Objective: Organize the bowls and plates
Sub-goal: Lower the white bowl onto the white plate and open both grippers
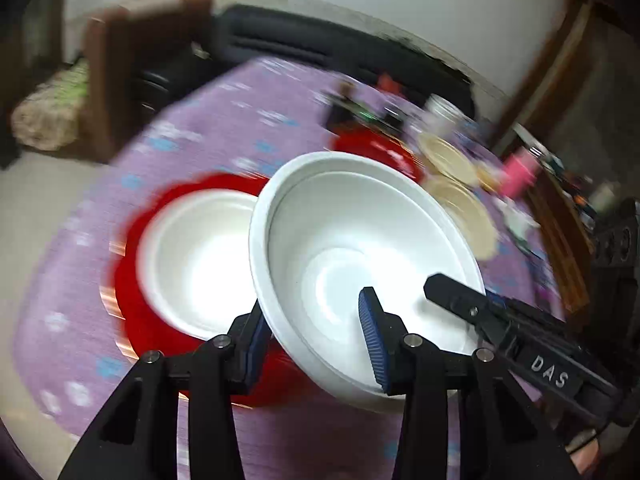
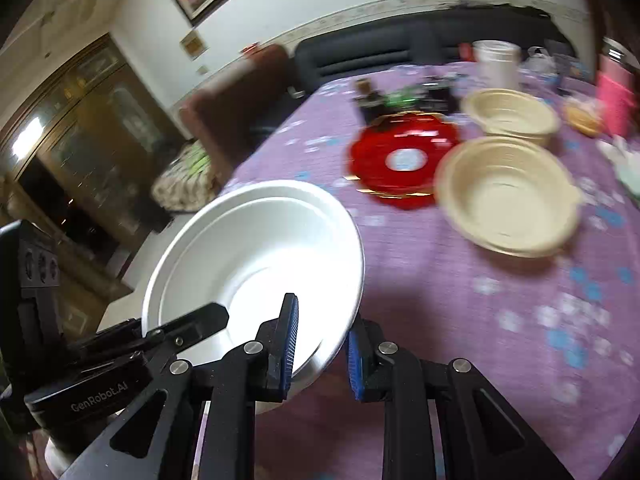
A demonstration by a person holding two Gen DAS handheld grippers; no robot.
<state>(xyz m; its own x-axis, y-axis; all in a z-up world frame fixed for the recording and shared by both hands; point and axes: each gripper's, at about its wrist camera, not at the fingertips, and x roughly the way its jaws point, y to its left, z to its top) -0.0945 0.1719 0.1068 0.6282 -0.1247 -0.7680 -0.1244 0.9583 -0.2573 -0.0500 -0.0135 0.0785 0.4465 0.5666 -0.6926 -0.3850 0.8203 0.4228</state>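
Observation:
A white bowl (image 1: pixel 360 248) is held tilted above the purple table between both grippers. My left gripper (image 1: pixel 316 340) is shut on its near rim, one finger inside, one outside. My right gripper (image 2: pixel 320 344) straddles the bowl's (image 2: pixel 256 256) other rim with a visible gap at the outer pad, so its grip is unclear; its finger shows in the left wrist view (image 1: pixel 460 300). Below left, another white bowl (image 1: pixel 196 264) sits on a red plate (image 1: pixel 132 304). A second red plate (image 2: pixel 400 160) and two beige bowls (image 2: pixel 508 196) (image 2: pixel 512 112) lie farther back.
The purple patterned tablecloth (image 2: pixel 480 300) covers the table. At the far edge stand small dark bottles (image 2: pixel 372 100), a clear jar (image 2: pixel 496 64) and a pink container (image 2: pixel 616 100). A brown chair (image 1: pixel 132 76) and a dark sofa (image 2: pixel 380 52) stand beyond the table.

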